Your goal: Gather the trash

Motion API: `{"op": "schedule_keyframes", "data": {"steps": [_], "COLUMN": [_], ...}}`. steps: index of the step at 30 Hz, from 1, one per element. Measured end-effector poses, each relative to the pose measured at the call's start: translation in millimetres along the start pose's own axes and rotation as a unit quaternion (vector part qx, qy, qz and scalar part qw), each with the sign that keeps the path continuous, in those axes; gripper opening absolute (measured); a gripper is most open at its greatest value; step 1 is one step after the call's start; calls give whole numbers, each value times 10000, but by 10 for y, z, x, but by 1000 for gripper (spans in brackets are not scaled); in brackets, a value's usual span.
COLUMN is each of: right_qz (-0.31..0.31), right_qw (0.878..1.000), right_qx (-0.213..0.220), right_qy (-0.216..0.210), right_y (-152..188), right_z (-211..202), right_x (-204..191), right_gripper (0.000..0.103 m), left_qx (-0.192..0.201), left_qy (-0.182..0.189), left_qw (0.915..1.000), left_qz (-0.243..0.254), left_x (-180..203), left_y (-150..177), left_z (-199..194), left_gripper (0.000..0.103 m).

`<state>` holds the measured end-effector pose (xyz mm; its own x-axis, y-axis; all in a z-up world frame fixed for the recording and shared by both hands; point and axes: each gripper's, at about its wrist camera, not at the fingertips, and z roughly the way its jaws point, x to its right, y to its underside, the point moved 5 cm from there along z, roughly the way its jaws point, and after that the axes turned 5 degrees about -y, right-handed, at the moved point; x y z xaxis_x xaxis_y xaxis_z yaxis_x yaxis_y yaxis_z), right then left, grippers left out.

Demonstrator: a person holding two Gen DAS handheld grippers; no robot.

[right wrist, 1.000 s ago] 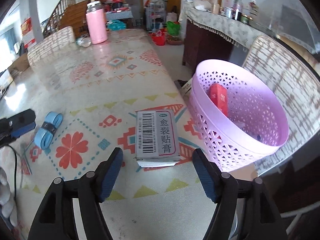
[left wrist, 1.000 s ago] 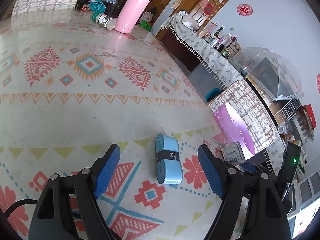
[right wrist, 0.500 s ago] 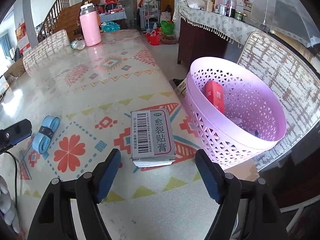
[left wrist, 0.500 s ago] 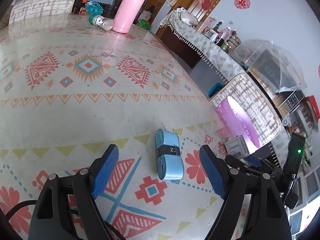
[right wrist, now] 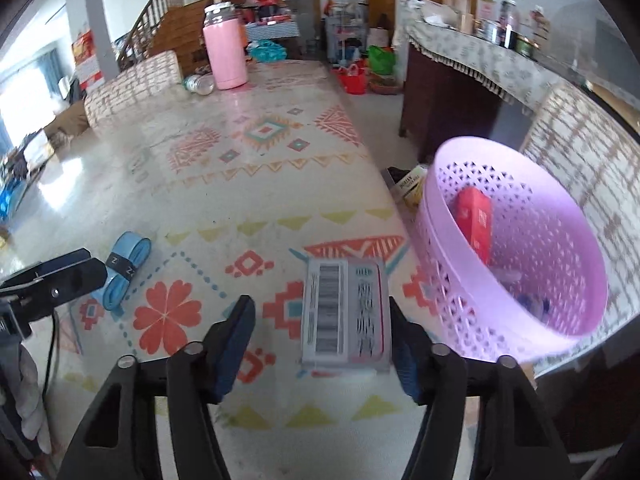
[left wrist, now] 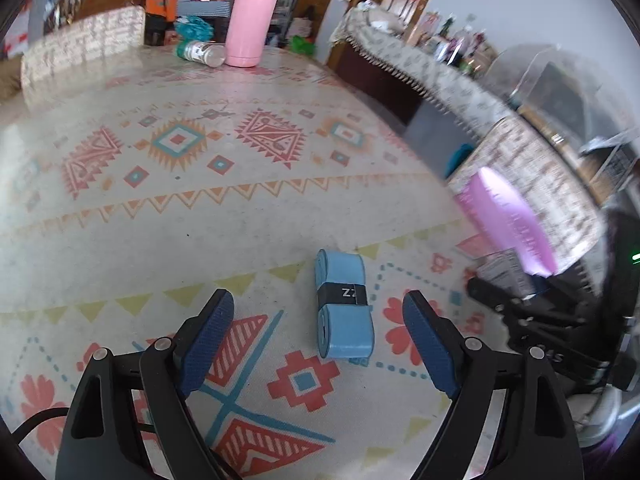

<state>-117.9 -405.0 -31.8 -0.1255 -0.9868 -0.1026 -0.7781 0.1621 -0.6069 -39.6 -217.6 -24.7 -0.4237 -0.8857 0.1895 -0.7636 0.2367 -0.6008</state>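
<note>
Tongs left (left wrist: 318, 336) opening over one blue roll (left wrist: 344, 304), right (right wrist: 322, 344) closing around one box (right wrist: 346, 316).

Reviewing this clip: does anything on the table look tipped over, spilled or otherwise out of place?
One thing: a small clear bottle lies on its side beside the upright pink flask at the table's far end. No spill shows around it. The blue roll and white carton lie flat on the tablecloth.
</note>
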Motion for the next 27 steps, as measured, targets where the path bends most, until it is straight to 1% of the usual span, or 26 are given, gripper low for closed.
{"op": "schedule_keyframes", "data": {"steps": [2, 3, 4, 5, 6, 7, 8, 10, 11, 14, 17, 19, 21, 23, 25, 26, 27], "right_qz": [-207, -263, -309, -364, -384, -366, -339, -244, -219, -120, 76, 209, 358, 493, 624, 678, 733], "right_qw": [9998, 9996, 9995, 9992, 9990, 9988, 9986, 9974, 9969, 9957, 9943, 9937, 9932, 9930, 9924, 9919, 9913], "right_qx": [-38, -61, -78, -88, -98, -90, -90, -54, -21, 161, 373, 527, 691, 851, 968, 1009, 1050], "right_qy": [22, -54, -78, -117, -191, -297, -400, -681, -760, -900, -992, -967, -869, -658, -444, -375, -309], "right_y": [-17, -31, -38, -42, -43, -44, -45, -44, -41, -19, -9, -29, -63, -115, -165, -181, -202], "right_z": [16, 22, 23, 21, 21, 19, 14, -24, -48, -185, -383, -531, -667, -778, -844, -867, -887], "right_x": [-12, -20, -22, -26, -25, -19, -7, 30, 34, 105, 255, 405, 589, 815, 1030, 1115, 1209], "right_gripper": [51, 49, 40, 37, 37, 37, 37, 37, 37, 37, 37, 37, 37, 37, 37, 37, 37], "left_qx": [-15, 0, 15, 33, 64, 84, 80, 22, -11, -97, 53, 171, 230, 192, 109, 92, 99], "left_qy": [-400, -515, -655, -819, -899, -1006, -1024, -936, -883, -557, -306, -123, 196, 591, 909, 1062, 1139], "left_qw": [9991, 9986, 9977, 9962, 9954, 9940, 9936, 9948, 9955, 9983, 9992, 9991, 9984, 9965, 9938, 9919, 9905], "left_qz": [99, 138, 193, 279, 338, 417, 466, 412, 356, 155, 253, 378, 485, 561, 627, 697, 765], "left_x": [85, 112, 142, 183, 200, 224, 239, 238, 231, 258, 477, 658, 892, 1173, 1428, 1582, 1699], "left_y": [-7, -9, -9, -12, -19, -20, -20, -24, -26, -41, -135, -222, -338, -473, -578, -638, -675], "left_z": [54, 72, 95, 110, 113, 116, 119, 114, 106, 30, -130, -216, -269, -260, -216, -186, -166], "left_gripper": [85, 85, 81, 66, 56, 37, 26, 26, 25, 25, 25, 26, 26, 26, 26, 26, 26]}}
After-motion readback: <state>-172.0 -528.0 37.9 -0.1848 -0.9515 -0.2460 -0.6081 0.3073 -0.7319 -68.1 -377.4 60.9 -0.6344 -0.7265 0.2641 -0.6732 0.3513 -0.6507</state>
